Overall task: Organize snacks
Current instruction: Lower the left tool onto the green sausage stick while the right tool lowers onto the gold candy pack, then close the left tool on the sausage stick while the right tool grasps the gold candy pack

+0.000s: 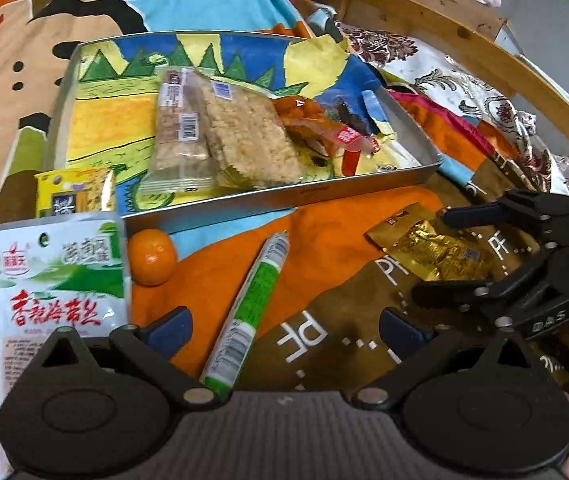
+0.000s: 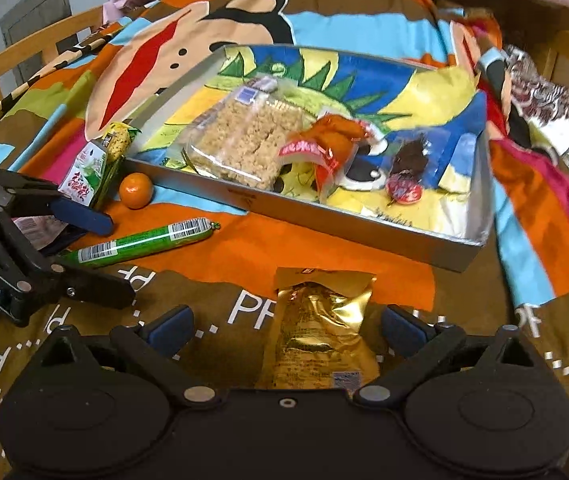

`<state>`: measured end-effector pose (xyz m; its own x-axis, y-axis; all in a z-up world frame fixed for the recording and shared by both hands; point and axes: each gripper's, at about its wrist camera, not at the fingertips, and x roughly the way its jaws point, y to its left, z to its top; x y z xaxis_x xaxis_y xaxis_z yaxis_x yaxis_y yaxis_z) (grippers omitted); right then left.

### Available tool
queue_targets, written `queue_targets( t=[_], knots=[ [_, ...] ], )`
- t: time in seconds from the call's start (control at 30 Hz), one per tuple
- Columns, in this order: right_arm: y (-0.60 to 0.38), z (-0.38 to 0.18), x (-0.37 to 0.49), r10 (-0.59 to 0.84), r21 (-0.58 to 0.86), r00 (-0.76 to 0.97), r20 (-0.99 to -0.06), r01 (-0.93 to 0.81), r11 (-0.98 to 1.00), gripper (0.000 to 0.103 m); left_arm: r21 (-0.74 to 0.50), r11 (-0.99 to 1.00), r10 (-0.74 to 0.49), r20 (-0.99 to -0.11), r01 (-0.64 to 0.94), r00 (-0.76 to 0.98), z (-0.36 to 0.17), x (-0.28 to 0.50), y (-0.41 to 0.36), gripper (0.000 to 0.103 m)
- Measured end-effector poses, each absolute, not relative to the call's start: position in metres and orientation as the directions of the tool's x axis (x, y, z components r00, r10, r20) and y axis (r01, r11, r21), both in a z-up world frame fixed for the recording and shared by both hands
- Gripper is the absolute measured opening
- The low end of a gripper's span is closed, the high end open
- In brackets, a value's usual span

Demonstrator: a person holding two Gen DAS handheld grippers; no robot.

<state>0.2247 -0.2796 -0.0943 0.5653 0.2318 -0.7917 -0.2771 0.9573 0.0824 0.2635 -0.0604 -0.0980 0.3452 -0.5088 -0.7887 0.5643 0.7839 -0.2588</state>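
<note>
Both our jaws gape: right gripper (image 2: 286, 330) straddles the gold packet (image 2: 318, 332), lower centre; closing probably comes next, then the tray (image 2: 364, 226).

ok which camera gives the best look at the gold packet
The right wrist view: the gold packet lies dead centre between the open right gripper, label side up. The left wrist view shows it smaller, off to the right, partly behind the right gripper's fingers.
</note>
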Motion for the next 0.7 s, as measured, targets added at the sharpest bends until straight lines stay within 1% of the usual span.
queue_targets(
  t=[0.1, 0.13, 0.17, 0.27, 0.37, 0.4, 0.43, 0.47, 0.53, 0.57, 0.63, 0.7],
  knots=[
    [-0.279, -0.101, 0.229, 0.23, 0.101, 0.549, -0.804, -0.256, 0.961, 0.101, -0.277, 0.795, -0.504, -0.797, 0.539, 0.332, -0.103, 0.269, -0.059, 0.093],
    [-0.279, -0.101, 0.228, 0.23, 0.103, 0.549, -0.803, -0.253, 0.962, 0.1, -0.286, 0.801, -0.499, -0.804, 0.526, 0.324, -0.105, 0.272, -0.058, 0.089],
    [-0.278, -0.101, 0.227, 0.23, 0.102, 0.551, -0.802, -0.253, 0.962, 0.1, -0.291, 0.808, -0.495, -0.807, 0.513, 0.322, -0.106, 0.273, -0.056, 0.085],
    [-0.277, -0.098, 0.226, 0.229, 0.101, 0.553, -0.801, -0.251, 0.963, 0.095, -0.291, 0.818, -0.484, -0.814, 0.497, 0.32, -0.105, 0.274, -0.055, 0.078],
    [-0.275, -0.095, 0.223, 0.239, 0.107, 0.555, -0.797, -0.26, 0.96, 0.089, -0.308, 0.819, -0.49, -0.815, 0.484, 0.309, -0.104, 0.274, -0.055, 0.071],
    [-0.273, -0.094, 0.222, 0.257, 0.12, 0.549, -0.796, -0.272, 0.955, 0.082, -0.318, 0.818, -0.495, -0.814, 0.479, 0.305, -0.104, 0.273, -0.054, 0.07],
    [-0.271, -0.093, 0.221, 0.285, 0.145, 0.532, -0.797, -0.29, 0.946, 0.078, -0.323, 0.818, -0.498, -0.812, 0.476, 0.304, -0.103, 0.273, -0.054, 0.067],
    [-0.268, -0.093, 0.219, 0.292, 0.146, 0.525, -0.799, -0.301, 0.942, 0.078, -0.333, 0.814, -0.505, -0.81, 0.477, 0.297, -0.102, 0.272, -0.054, 0.063],
    [-0.259, -0.095, 0.215, 0.265, 0.094, 0.53, -0.806, -0.327, 0.94, 0.078, -0.359, 0.803, -0.524, -0.806, 0.476, 0.276, -0.1, 0.272, -0.054, 0.059],
    [-0.257, -0.096, 0.214, 0.262, 0.085, 0.527, -0.809, -0.336, 0.938, 0.078, -0.367, 0.802, -0.528, -0.804, 0.472, 0.272, -0.1, 0.272, -0.054, 0.059],
    [-0.256, -0.095, 0.214, 0.264, 0.095, 0.528, -0.807, -0.326, 0.941, 0.078, -0.364, 0.805, -0.525, -0.805, 0.469, 0.275, -0.099, 0.272, -0.054, 0.058],
    [-0.259, -0.093, 0.215, 0.262, 0.114, 0.542, -0.798, -0.292, 0.95, 0.078, -0.34, 0.821, -0.497, -0.821, 0.458, 0.281, -0.102, 0.274, -0.055, 0.052]
  ],
)
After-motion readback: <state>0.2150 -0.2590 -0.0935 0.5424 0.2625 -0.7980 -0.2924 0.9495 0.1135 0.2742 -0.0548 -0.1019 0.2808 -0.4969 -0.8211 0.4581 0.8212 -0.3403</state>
